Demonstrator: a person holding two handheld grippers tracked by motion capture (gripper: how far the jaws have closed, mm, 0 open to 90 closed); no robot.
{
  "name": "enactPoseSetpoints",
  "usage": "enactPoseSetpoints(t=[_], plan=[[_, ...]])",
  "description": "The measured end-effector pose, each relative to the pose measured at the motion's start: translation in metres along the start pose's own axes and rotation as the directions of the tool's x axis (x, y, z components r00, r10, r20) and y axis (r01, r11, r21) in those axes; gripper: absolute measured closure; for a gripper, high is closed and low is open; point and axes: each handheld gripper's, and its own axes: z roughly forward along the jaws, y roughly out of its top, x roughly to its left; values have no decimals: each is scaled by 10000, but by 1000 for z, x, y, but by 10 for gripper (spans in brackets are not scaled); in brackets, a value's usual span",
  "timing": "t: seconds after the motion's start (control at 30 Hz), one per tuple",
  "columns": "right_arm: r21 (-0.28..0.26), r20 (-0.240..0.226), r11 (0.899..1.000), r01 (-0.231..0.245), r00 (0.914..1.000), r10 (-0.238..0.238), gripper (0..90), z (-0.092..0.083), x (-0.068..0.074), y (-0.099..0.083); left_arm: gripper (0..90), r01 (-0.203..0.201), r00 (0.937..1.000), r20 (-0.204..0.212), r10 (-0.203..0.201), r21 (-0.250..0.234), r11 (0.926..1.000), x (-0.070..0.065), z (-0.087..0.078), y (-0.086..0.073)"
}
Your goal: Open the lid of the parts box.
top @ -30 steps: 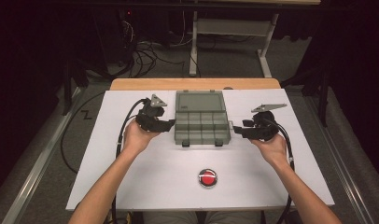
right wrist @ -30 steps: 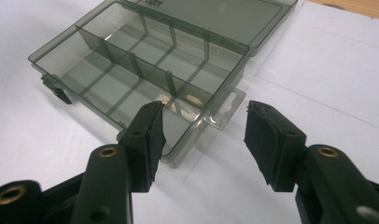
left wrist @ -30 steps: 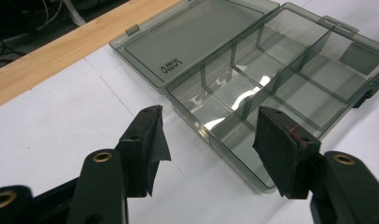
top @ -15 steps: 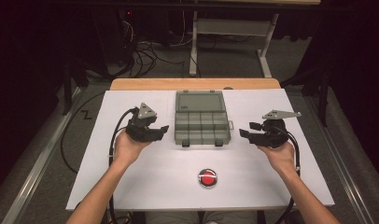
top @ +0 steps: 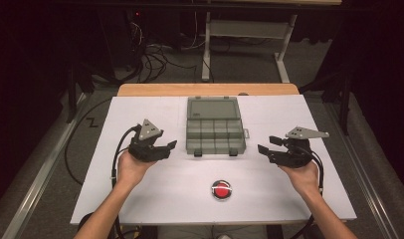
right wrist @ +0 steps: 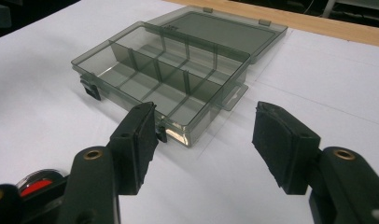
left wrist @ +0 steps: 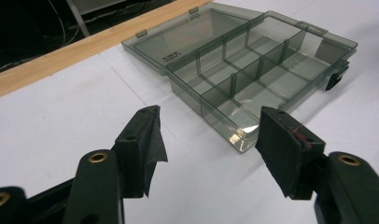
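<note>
The left hand-held gripper [top: 171, 146] at nine o'clock and the right hand-held gripper [top: 262, 149] at three o'clock flank the open compartment box [top: 215, 130], jaws just opening wide, holding nothing.

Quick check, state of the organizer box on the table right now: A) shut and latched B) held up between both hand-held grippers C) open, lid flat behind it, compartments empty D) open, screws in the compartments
C: the box lies open on the table, its lid flat behind the tray, and every divided compartment looks empty in both gripper views.
</note>
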Motion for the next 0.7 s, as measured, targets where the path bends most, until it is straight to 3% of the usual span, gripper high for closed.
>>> enactPoseSetpoints(t=[0.3, 0.7], plan=[[-388, 20, 9992, -38, 10000, 38, 386, -6, 0, -12, 392, -34, 9999, -129, 29, -404, 9992, -2, -11, -11], [-689, 134, 9976, -77, 9999, 86, 352, -11, 0, -25, 381, 231, 9990, -361, -260, -789, 9966, -3, -19, -26]])
